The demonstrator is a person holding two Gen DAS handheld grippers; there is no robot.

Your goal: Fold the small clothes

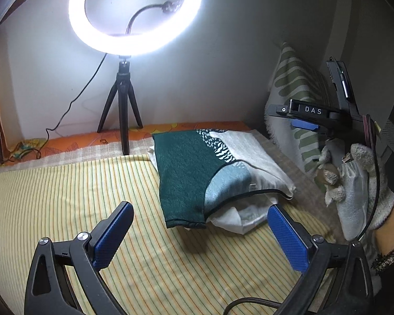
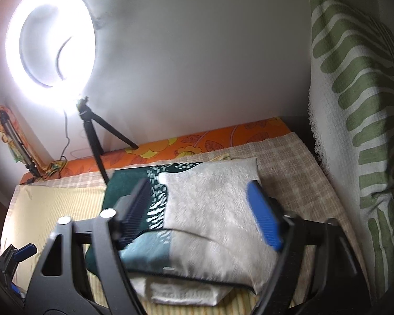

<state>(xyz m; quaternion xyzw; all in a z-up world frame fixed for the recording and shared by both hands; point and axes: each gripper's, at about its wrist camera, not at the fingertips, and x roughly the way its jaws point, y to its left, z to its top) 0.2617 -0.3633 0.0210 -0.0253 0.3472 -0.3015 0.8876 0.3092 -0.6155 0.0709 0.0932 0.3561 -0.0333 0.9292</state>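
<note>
A folded garment (image 1: 186, 168) with dark green, teal and cream panels lies on a folded white cloth (image 1: 236, 218), both on a yellow striped sheet (image 1: 65, 197). My left gripper (image 1: 199, 211) hovers open just in front of the garment's near edge, and neither blue pad touches fabric. In the right wrist view my right gripper (image 2: 198, 185) stands open above the cream part of the garment (image 2: 215, 210), with nothing pinched between its pads. A gloved hand (image 1: 354, 183) holds that gripper to the right of the pile. The left gripper's tip (image 2: 15, 257) shows at the lower left.
A lit ring light (image 1: 134, 13) on a small black tripod (image 1: 122, 110) stands behind the pile near the wall, with its cable trailing left. A green and white patterned towel (image 2: 354, 105) hangs at the right. An orange floral sheet (image 2: 223, 139) and a checked cloth (image 2: 289, 173) lie beyond.
</note>
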